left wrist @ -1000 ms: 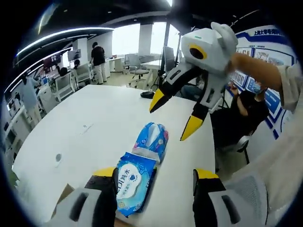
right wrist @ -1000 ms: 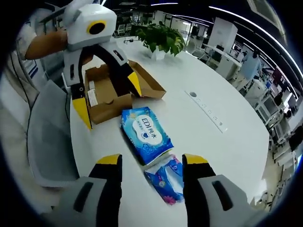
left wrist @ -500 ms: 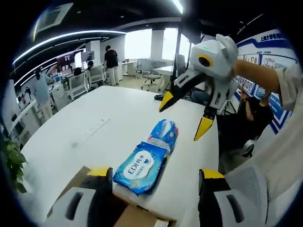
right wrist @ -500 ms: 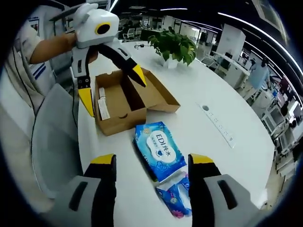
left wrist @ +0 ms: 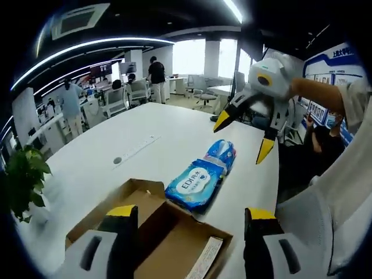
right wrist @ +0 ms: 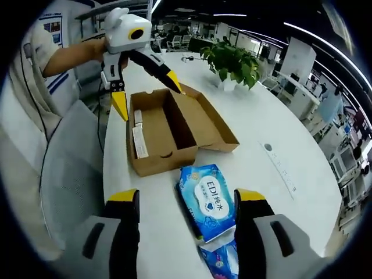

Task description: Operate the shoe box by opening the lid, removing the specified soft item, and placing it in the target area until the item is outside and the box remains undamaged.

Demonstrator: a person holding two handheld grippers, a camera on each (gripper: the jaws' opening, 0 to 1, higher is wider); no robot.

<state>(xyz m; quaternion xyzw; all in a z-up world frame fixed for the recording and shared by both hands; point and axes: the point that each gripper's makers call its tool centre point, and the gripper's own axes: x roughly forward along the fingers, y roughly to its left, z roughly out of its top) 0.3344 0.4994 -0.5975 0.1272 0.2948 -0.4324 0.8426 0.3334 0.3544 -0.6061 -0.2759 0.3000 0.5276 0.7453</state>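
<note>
The brown cardboard shoe box (right wrist: pixel 152 163) stands open on the white table, its lid (right wrist: pixel 210 125) folded flat beside it; the inside looks bare. A blue wet-wipe pack (right wrist: pixel 210 200) lies on the table just outside the box, and a smaller blue tissue pack (right wrist: pixel 224 258) lies beyond it. My left gripper (right wrist: pixel 147 93) hangs open above the box's far end. My right gripper (left wrist: pixel 244 136) hovers open above the table past the tissue pack (left wrist: pixel 221 156). In the left gripper view, the wipe pack (left wrist: pixel 195 185) lies by the box (left wrist: pixel 174 244), and nothing sits between that view's own fingers (left wrist: pixel 119 229).
A potted plant (right wrist: pixel 235 61) stands on the table behind the box. A socket strip (right wrist: pixel 282 168) is set into the tabletop. A grey chair (right wrist: pixel 67 174) sits at the table's edge next to the box. People and desks fill the office behind (left wrist: pixel 154 78).
Both grippers have drawn back and apart, so the box now shows in the left gripper view. The left gripper has moved to the box's far end. Both packs lie where they were.
</note>
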